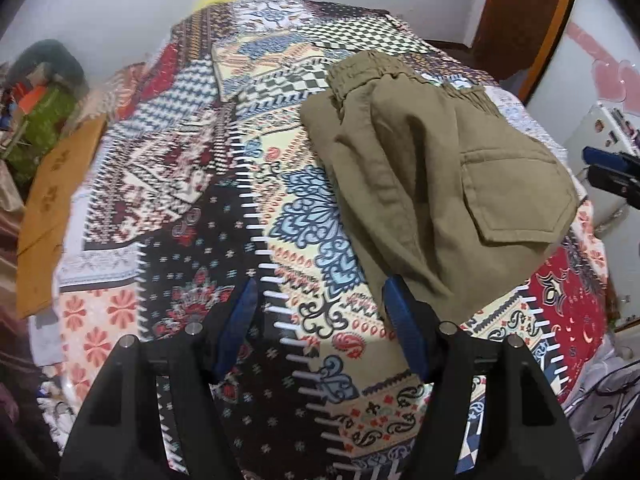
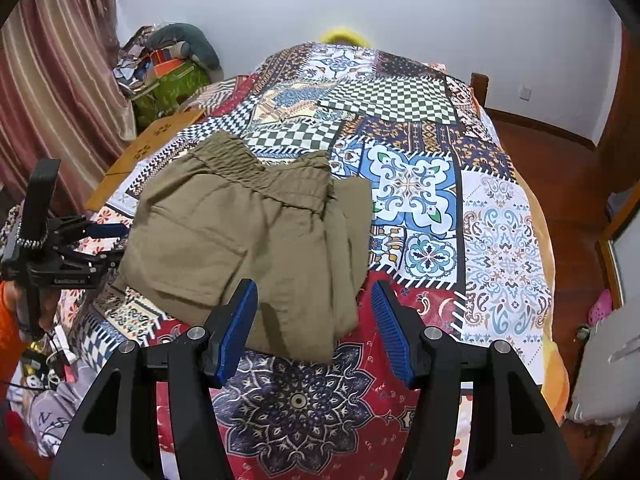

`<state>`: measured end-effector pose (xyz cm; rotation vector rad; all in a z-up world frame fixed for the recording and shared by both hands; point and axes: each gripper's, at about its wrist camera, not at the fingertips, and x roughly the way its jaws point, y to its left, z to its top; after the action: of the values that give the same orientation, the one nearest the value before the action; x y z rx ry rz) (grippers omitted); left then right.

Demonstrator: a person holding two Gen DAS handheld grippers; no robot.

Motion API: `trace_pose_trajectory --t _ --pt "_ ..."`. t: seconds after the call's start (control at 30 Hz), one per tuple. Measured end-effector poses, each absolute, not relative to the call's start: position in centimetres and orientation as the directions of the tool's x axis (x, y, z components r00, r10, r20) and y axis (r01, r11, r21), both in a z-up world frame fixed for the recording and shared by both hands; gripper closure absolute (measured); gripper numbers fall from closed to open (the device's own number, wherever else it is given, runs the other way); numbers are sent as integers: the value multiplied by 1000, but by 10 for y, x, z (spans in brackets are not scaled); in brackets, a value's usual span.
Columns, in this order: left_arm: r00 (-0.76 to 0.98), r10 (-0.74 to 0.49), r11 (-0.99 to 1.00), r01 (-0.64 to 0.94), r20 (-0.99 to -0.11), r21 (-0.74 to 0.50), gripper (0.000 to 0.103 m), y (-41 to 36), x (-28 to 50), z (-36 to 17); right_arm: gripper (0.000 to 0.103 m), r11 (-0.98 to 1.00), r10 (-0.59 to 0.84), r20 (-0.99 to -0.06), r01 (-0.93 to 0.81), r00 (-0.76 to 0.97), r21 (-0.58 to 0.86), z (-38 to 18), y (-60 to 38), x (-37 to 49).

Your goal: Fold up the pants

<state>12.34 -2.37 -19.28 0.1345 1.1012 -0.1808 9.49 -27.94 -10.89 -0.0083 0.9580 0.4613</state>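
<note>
Olive-khaki pants (image 1: pixel 432 184) lie folded in a compact bundle on the patchwork bedspread (image 1: pixel 224 216), elastic waistband at the far end and a flap pocket on top. They also show in the right wrist view (image 2: pixel 248 240). My left gripper (image 1: pixel 320 300) is open and empty, hovering just off the bundle's near left edge. My right gripper (image 2: pixel 314 304) is open and empty, its fingers straddling the near edge of the bundle from above. The left gripper also shows at the left of the right wrist view (image 2: pixel 104 244), and the right gripper at the right edge of the left wrist view (image 1: pixel 600 166).
The bed fills both views. A pile of bags and clothes (image 2: pixel 172 68) sits in the far left corner by a striped curtain (image 2: pixel 60 80). A cardboard sheet (image 1: pixel 56 208) lies along the bed's left side. Wooden floor (image 2: pixel 568 184) and a door frame (image 1: pixel 524 16) are to the right.
</note>
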Motion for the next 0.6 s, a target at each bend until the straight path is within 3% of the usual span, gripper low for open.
trace_pose_trajectory --t 0.23,0.47,0.6 --pt "541 -75 990 144 -838 4 37 -13 128 -150 51 884 402 -750 -435 526 169 -100 -267 93" --pt "625 -182 979 188 -759 -80 37 -35 146 -115 70 850 442 -737 -501 512 163 -103 -241 115" --pt "621 -181 974 220 -763 -53 37 -61 170 -126 74 828 474 -724 -534 501 172 -106 -226 131"
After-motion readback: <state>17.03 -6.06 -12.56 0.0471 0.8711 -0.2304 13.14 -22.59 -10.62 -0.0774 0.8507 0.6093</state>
